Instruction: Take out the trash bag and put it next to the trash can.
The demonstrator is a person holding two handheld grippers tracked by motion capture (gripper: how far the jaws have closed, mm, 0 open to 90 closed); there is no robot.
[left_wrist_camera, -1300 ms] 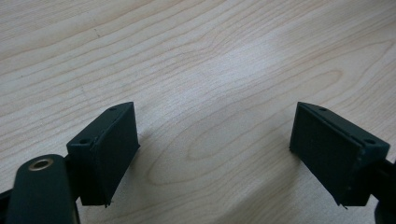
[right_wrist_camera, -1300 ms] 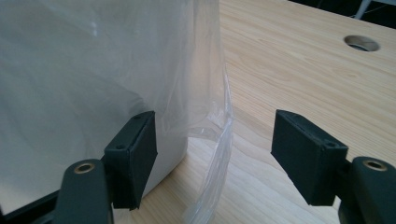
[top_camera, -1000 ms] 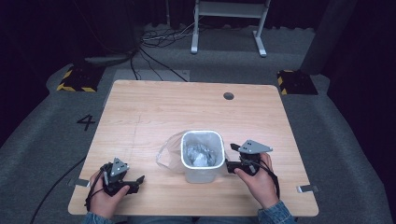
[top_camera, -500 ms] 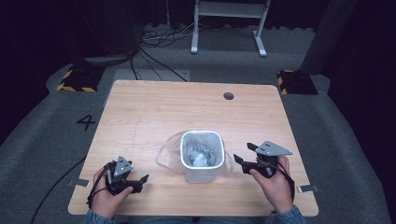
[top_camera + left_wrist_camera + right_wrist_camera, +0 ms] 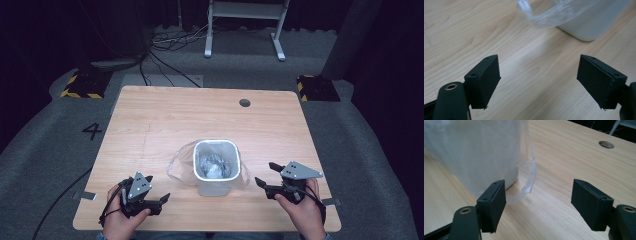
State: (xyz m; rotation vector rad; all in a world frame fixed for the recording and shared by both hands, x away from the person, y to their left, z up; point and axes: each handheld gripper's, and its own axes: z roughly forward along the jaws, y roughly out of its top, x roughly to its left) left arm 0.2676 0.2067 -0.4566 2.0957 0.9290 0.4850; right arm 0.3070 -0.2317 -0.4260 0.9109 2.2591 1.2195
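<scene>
A small white bin (image 5: pixel 215 184) stands near the front middle of the wooden table (image 5: pixel 200 115). A clear plastic bag (image 5: pixel 179 165) lines it and drapes over its rim, with crumpled plastic inside. My left gripper (image 5: pixel 161 202) is left of the bin near the front edge, pointing right. Its jaws are open with nothing between them (image 5: pixel 549 85), and the bin (image 5: pixel 596 22) and the bag (image 5: pixel 544 15) lie ahead. My right gripper (image 5: pixel 265 173) is right of the bin and clear of it. It is open and empty (image 5: pixel 539 205), facing the bagged bin (image 5: pixel 474 152).
A round cable hole (image 5: pixel 244 102) sits at the table's far right. Bare wood stretches behind the bin. Beyond the table are floor cables, two hazard-striped blocks (image 5: pixel 80 85) and a white stand (image 5: pixel 245 25). A number 4 (image 5: pixel 92 131) marks the floor at left.
My right gripper has drawn back to the right, away from the bin's side. My left gripper has shifted slightly right, along the front edge.
</scene>
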